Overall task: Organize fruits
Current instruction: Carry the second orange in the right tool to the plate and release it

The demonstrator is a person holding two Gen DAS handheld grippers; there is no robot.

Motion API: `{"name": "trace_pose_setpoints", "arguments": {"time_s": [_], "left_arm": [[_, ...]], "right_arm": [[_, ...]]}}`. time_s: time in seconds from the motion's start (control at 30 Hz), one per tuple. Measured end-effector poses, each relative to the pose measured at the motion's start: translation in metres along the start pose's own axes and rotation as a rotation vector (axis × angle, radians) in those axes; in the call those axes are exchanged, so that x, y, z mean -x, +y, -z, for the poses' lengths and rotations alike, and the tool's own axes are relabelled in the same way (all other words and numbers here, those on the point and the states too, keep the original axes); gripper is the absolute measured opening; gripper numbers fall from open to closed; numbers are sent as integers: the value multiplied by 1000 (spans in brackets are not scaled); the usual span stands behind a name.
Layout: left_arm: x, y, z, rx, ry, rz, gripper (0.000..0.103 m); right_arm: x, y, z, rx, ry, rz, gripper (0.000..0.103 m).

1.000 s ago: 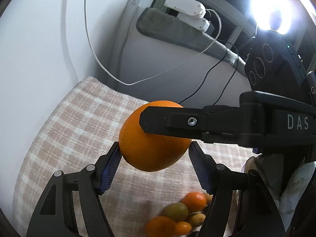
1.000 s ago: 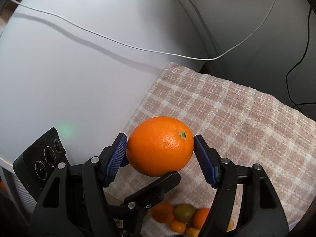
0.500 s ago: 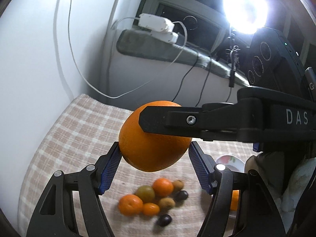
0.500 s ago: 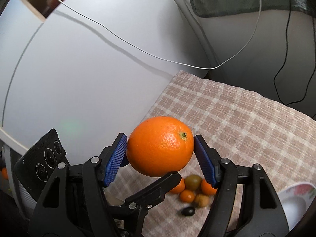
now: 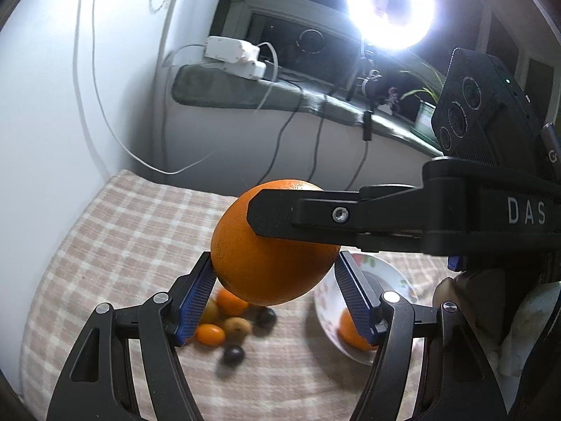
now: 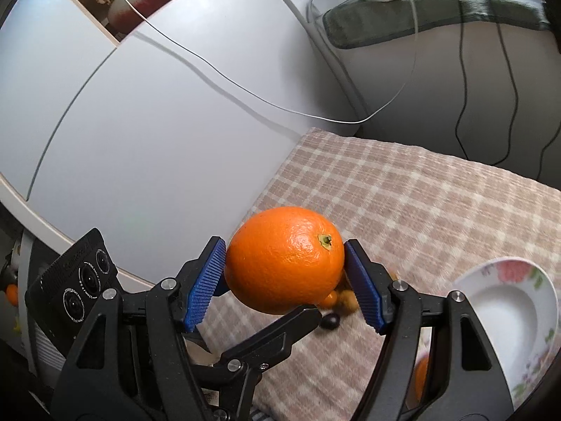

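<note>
A large orange (image 5: 270, 266) hangs above the checked cloth, and both grippers sit around it. In the left wrist view my left gripper (image 5: 275, 291) has its blue pads against the orange's sides, while a finger of the right gripper (image 5: 315, 215) crosses in front. In the right wrist view my right gripper (image 6: 285, 282) is shut on the same orange (image 6: 284, 273). A finger of the left gripper (image 6: 277, 336) shows below the orange. Small fruits (image 5: 228, 322) lie in a pile on the cloth. A floral plate (image 5: 354, 319) at right holds one orange (image 5: 350, 326).
The checked cloth (image 5: 122, 245) covers the table. A white wall stands close at left (image 5: 52, 105). Cables, a white power strip (image 5: 235, 56) and a bright ring light (image 5: 389, 7) are at the back. The plate also shows in the right wrist view (image 6: 508, 315).
Both grippers have risen and tilted with the orange between them. The fruit pile has moved up in view and the floral plate has come into sight at right.
</note>
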State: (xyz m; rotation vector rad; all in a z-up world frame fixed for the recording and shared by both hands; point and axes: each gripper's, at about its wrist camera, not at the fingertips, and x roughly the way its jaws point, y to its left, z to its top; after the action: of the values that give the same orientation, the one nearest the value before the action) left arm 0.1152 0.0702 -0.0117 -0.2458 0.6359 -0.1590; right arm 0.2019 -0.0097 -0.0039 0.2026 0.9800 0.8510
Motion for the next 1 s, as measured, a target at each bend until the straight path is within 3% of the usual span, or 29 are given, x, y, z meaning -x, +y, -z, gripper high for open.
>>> {"name": "trace_pose_setpoints", "arguments": {"time_s": [0.47,1.0], "left_arm": [[4,-66,26,-69,26,97,69],[-32,-136,65,-101,143,208,69]], "right_arm": [[70,-19,50,-21,-83,69,72],[124,-83,112,-131,-127,140,72]]}}
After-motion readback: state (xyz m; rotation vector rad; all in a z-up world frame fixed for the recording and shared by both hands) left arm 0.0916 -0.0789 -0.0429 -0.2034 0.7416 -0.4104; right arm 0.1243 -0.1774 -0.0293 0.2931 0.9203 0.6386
